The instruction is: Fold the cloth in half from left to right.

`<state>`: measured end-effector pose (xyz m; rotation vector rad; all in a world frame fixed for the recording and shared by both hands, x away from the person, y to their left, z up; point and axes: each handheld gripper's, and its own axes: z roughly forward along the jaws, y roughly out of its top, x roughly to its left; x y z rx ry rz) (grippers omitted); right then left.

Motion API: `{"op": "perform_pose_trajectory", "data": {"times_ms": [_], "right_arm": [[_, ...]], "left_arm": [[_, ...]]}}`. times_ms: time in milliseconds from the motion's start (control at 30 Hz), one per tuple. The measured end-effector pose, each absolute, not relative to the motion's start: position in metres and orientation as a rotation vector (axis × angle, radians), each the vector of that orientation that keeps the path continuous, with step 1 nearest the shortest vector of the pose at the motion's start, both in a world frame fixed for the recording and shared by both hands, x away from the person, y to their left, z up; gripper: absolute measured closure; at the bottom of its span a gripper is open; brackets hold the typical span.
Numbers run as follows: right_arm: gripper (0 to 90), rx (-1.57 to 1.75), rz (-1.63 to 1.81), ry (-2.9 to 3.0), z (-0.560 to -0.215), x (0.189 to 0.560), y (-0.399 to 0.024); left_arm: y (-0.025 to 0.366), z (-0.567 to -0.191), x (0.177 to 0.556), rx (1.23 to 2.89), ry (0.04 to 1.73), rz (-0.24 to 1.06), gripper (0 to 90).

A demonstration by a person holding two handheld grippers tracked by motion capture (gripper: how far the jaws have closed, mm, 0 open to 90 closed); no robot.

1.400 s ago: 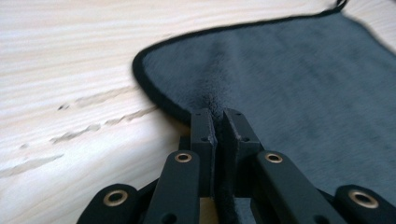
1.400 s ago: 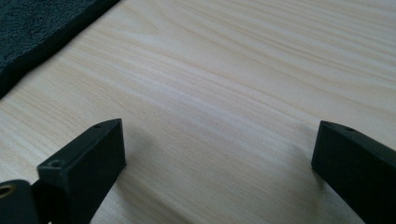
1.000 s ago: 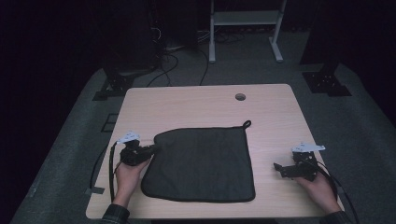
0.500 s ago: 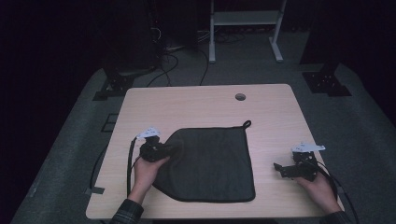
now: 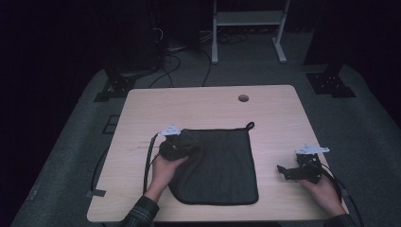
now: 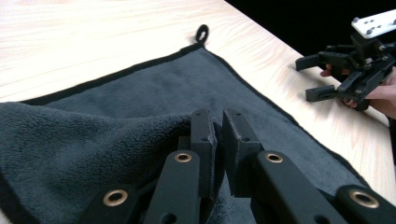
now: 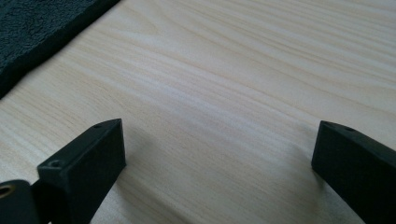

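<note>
Jaws pinching towel (image 6: 140,121) fold

Your right gripper (image 7: 219,154) hangs low over the wooden table (image 7: 243,70), its two black jaws spread wide with nothing but bare light grain between them. One jaw rises at the lower left of the view, the other at the lower right edge. The dark towel (image 7: 42,23) lies on the table well beyond the left jaw, its hemmed edge running diagonally.
</note>
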<state>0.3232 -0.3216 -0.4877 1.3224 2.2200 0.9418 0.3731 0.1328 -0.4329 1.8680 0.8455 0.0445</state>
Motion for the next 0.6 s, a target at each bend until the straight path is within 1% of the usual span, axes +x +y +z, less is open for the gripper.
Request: {"op": "perform_pose_trajectory", "data": {"times_ms": [600], "right_arm": [[1.9,1.321,0.942,2.220,-0.488,0.323,-0.322]], "left_arm": [[0.081,-0.437,0.387,1.870,0.770,-0.064,82.7]]}}
